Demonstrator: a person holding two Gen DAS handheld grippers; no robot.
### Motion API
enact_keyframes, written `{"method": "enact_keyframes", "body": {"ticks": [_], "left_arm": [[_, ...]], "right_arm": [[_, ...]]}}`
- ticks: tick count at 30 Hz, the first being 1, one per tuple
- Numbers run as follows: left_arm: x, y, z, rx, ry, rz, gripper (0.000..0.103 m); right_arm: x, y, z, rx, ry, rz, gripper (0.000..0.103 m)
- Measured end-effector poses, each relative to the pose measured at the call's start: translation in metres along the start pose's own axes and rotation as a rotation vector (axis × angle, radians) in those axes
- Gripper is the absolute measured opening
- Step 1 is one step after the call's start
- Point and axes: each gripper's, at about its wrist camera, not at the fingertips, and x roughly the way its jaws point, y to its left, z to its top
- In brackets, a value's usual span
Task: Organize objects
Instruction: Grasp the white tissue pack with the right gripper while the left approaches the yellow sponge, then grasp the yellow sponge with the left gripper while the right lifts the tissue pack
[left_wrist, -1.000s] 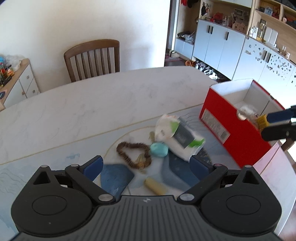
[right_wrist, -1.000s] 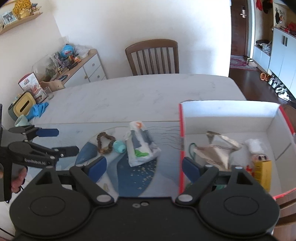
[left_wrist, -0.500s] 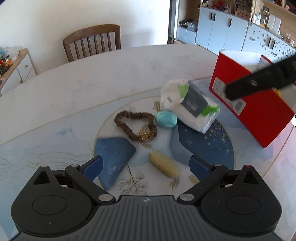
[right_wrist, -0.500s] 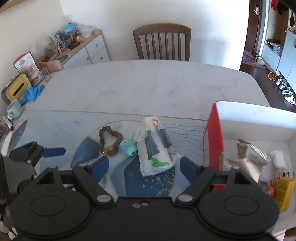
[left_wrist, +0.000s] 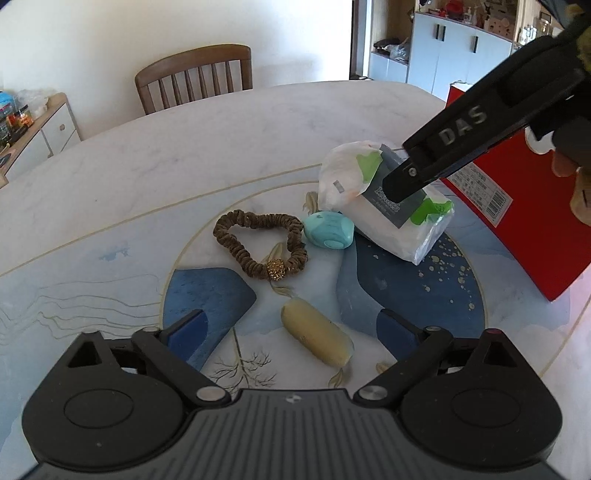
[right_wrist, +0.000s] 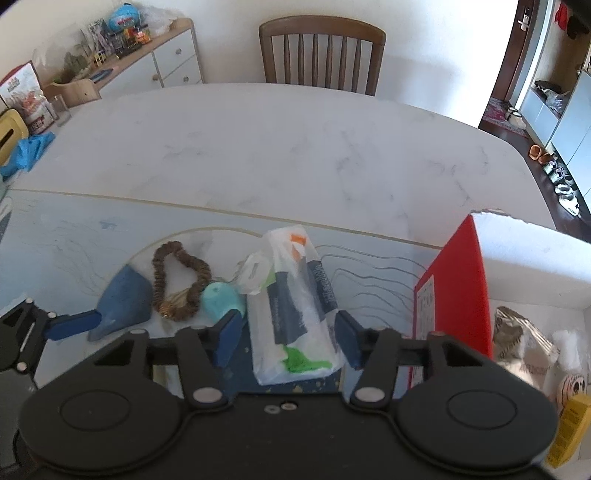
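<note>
1. The surface (right_wrist: 280, 147) was big, white and smooth like marble, with a blue and white picture mat (left_wrist: 92, 280) on the near part.
2. A red box (right_wrist: 458, 280) with white insides stood on the right side of the mat. In it lay a crinkly silver bag (right_wrist: 517, 339), something white and fluffy, and a yellow carton (right_wrist: 569, 424).
3. A soft white plastic pack (right_wrist: 291, 317) with grey and green print lay on the mat, just left of the box.
4. A brown, wrinkly hair tie (left_wrist: 258, 247) with a gold bead lay in a loop, left of the pack.
5. A smooth, round light-blue thing (left_wrist: 328, 230) sat between the hair tie and the pack, touching the pack.
6. A pale yellow, sausage-shaped thing (left_wrist: 316, 338) lay alone, close to the left gripper (left_wrist: 291, 328).
7. The left gripper pointed down at the mat. Its jaws were wide and held nothing; the yellow thing lay between them.
8. The right gripper (right_wrist: 286, 334) pointed steeply down over the pack. Its jaws had just been closing, one on each side of the pack. I cannot tell if they were pressing on it.
</note>
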Motion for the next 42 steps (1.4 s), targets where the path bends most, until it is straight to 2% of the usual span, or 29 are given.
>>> {"method": "enact_keyframes", "body": {"ticks": [2,4,8,13,15,18,24,34,42], "left_arm": [[0.002,-0.003,0.0,0.004,0.011,-0.001,0.086],[0.005,-0.006,-0.001,0.006,0.026,0.006,0.072],[0.007,-0.005,-0.002,-0.021,0.038,0.005,0.061],[0.005,-0.007,0.0,-0.028,0.044,-0.011,0.037],[0.005,-0.007,0.0,-0.04,0.049,-0.01,0.034],[0.004,-0.003,0.001,-0.058,0.053,-0.015,0.025],[0.004,0.006,-0.001,-0.071,0.055,-0.021,0.016],[-0.002,0.016,-0.006,-0.106,0.057,-0.058,0.016],[-0.022,0.026,-0.006,-0.133,0.047,-0.078,0.015]], "right_arm": [[0.007,-0.001,0.002,0.001,0.009,-0.008,0.047],[0.014,-0.001,0.003,0.0,0.019,-0.008,0.044],[0.023,0.0,0.002,-0.006,0.03,-0.007,0.037],[0.028,0.002,0.001,-0.019,0.031,-0.012,0.025],[0.028,0.001,0.001,-0.015,0.029,-0.005,0.023],[0.027,0.0,-0.001,-0.013,0.02,-0.005,0.02],[0.017,0.0,-0.002,0.011,-0.017,-0.004,0.016],[-0.027,0.002,-0.01,0.033,-0.066,0.021,0.016],[-0.068,-0.008,-0.028,0.077,-0.098,0.054,0.016]]}}
